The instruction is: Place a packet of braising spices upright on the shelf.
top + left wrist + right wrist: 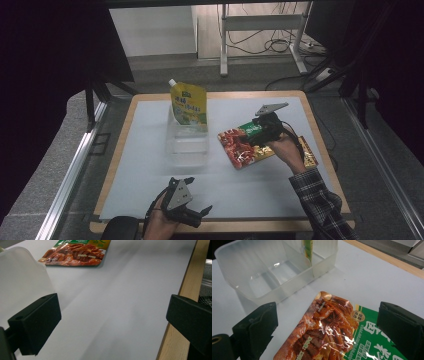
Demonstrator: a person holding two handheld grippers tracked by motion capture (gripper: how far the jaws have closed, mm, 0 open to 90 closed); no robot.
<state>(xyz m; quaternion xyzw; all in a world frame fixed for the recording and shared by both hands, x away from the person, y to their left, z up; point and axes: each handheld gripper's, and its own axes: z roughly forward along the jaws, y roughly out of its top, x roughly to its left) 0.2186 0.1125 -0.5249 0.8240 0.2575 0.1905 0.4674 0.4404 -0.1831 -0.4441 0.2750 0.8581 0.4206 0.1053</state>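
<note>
Snack packet (pixel 240 147), red and green and glossy, lies flat toward the table's right edge, under the right gripper (pixel 261 131), whose jaws stand spread apart above it, grasping nothing. Flat slippery film could slide away or crumple if the jaws close without catching an edge. A clear plastic tub (pixel 187 142) sits just beside it toward the middle, holding an upright yellow spouted pouch (pixel 189 104) at its far end. The left gripper (pixel 192 210) hovers released by the near edge.

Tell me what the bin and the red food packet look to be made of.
The bin looks like translucent frosted plastic: the mat and its own inner walls show through, with soft highlights. The red food packet looks like glossy printed plastic film, possibly foil-backed: sharp glare streaks and wrinkles cross the print.
</note>
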